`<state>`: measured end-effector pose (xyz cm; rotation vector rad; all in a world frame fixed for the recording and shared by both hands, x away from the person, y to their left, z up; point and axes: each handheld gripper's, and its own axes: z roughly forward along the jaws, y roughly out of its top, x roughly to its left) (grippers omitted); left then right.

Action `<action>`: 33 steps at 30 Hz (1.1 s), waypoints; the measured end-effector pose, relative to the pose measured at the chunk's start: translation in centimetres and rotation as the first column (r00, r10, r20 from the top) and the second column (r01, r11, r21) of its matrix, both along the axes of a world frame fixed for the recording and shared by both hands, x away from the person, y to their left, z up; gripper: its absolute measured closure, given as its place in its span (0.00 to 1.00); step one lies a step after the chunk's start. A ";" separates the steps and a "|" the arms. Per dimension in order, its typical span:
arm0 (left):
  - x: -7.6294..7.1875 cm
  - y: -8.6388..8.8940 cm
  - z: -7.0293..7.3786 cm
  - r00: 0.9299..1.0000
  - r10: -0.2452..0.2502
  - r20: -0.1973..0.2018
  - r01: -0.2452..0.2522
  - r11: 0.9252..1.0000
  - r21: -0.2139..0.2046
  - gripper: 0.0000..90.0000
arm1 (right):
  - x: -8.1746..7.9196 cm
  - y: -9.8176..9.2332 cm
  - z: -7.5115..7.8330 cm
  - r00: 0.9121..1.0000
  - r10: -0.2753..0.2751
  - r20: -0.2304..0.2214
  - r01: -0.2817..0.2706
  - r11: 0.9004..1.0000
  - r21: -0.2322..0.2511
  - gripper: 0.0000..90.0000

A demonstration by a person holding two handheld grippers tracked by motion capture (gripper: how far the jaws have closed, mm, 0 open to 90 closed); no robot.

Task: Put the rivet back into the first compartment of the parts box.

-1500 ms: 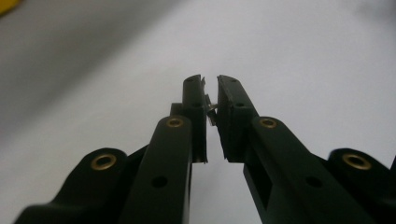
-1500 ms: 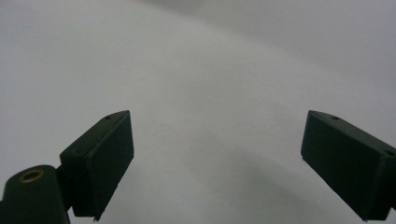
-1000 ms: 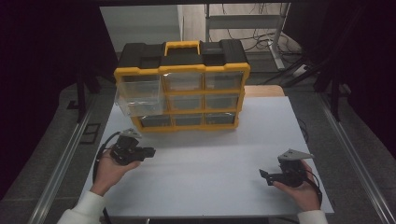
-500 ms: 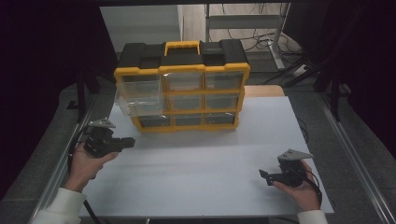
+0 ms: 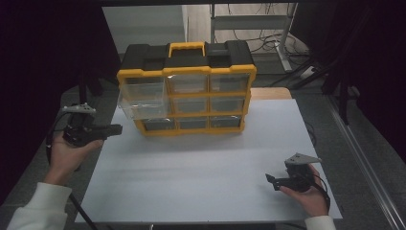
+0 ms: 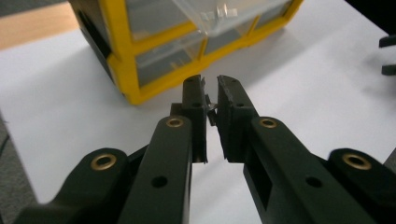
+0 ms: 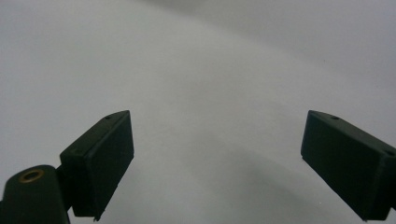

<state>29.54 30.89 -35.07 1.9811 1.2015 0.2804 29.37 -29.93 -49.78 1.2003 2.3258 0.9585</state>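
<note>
High view: looked down on a white table top (image 5: 201,177) with a yellow and black drawer cabinet (image 5: 186,86) standing at its far side.
Left gripper (image 5: 114,129): was held in the left hand (image 5: 67,151) off the table's left edge, jaws aimed at the cabinet's lower left corner, short of it and apart from it.
Left gripper, own view (image 6: 211,100): jaws nearly closed, a thin slit left between the tips; a small metal piece (image 6: 211,108) pinched in that slit, too small and too covered by the pads to name.
Ahead of the left jaws: the cabinet's corner (image 6: 187,42), cut off by the top of the view; one clear drawer (image 6: 229,16) stood pulled out, with small pale bits inside, blurred.
Pulled-out drawer from above (image 5: 140,109): stuck forward from the left column's middle row, just beyond the left jaws; contents not readable.
Right gripper (image 5: 269,179): lay in the right hand (image 5: 309,194) near the table's front right corner, well apart from the cabinet, pointed left across the bare top.
Right gripper, own view (image 7: 217,163): jaws spread wide and holding nothing; both pads (image 7: 100,161) cut off at the bottom edge, plain white surface (image 7: 205,70) between and beyond them.
Far right of the left gripper view: two dark tips (image 6: 388,56) at the frame edge, cut off, not identifiable.
Sleeves: white cuffs (image 5: 38,206), cropped by the bottom of the high view.
</note>
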 end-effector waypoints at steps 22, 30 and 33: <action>1.8 -0.3 8.4 0.994 0.014 0.109 -0.013 1.000 -0.011 0.92 | 0.1 -0.1 0.0 1.000 -0.001 -0.006 0.001 1.000 0.003 0.11; 3.2 -2.6 9.4 0.993 -0.017 0.119 0.017 1.000 -0.001 0.92 | 0.1 -0.1 0.0 1.000 0.002 -0.007 -0.002 1.000 0.004 0.11; 3.8 -3.5 9.2 0.993 -0.024 0.115 0.024 1.000 -0.001 0.92 | 0.1 -0.1 -0.1 1.000 0.005 -0.006 -0.005 1.000 0.002 0.11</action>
